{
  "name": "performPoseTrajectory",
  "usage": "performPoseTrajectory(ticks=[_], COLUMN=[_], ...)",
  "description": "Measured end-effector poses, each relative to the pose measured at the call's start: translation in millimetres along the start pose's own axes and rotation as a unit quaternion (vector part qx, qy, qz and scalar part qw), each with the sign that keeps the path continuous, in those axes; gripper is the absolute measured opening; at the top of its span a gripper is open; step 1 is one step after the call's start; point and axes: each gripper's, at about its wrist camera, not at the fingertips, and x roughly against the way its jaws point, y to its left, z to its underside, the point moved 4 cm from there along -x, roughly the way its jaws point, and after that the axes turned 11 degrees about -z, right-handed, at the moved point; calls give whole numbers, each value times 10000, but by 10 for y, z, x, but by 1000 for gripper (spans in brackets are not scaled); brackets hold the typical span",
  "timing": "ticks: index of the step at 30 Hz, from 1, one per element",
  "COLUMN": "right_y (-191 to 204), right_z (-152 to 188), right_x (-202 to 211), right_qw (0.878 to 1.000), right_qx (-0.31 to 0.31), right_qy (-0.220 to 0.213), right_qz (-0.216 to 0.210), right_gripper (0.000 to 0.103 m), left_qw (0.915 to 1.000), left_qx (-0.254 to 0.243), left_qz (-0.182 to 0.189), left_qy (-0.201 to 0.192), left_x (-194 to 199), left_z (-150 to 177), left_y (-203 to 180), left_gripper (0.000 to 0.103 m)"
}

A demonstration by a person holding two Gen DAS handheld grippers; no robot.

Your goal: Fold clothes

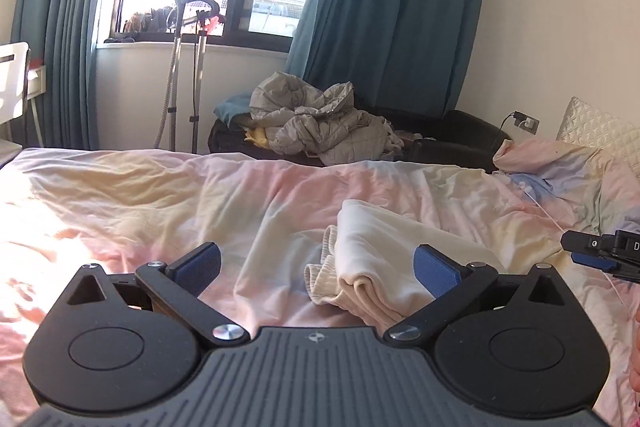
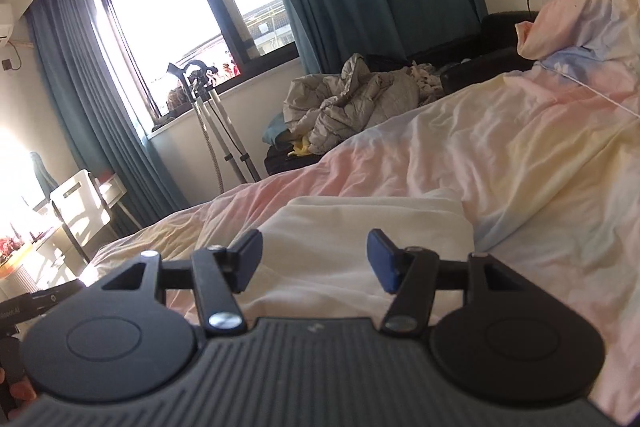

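Left gripper (image 1: 318, 269) spread wide, empty, low over the folded cream sweatshirt (image 1: 384, 259) on the pastel duvet (image 1: 160, 195); ribbed cuffs (image 1: 320, 279) stick out of the stack. Right gripper (image 2: 314, 259) also spread, empty, above the same garment (image 2: 360, 227). Risk: snagging a cuff or only the top layer would undo the fold; soft bedding lets it slide.

The left gripper (image 1: 318, 267) has its jaws spread wide, with nothing between the blue pads. The right gripper (image 2: 315, 259) is likewise parted and grips nothing; its tip shows at the right edge of the left wrist view.
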Motion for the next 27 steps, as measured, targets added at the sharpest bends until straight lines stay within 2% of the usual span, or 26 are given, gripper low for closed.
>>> performPoseTrajectory(ticks=[7, 12, 20, 27], right_y=[975, 1488, 1809, 1829], right_z=[63, 212, 572, 901], right_x=[65, 95, -183, -463], right_qw=[9975, 9947, 9900, 9872], right_qx=[629, 896, 1236, 1467], right_qy=[173, 86, 153, 209], right_qz=[-260, -491, -658, -585], right_gripper=[59, 60, 60, 64], left_qw=[9973, 9927, 9905, 9879], left_qx=[-371, -499, -117, -172], left_qz=[-534, -937, -1235, -1419], left_qy=[-339, -572, -588, -601], left_x=[775, 1097, 1066, 838], left_z=[-194, -177, 134, 363], left_y=[492, 757, 1102, 1222], left_gripper=[103, 103, 103, 103])
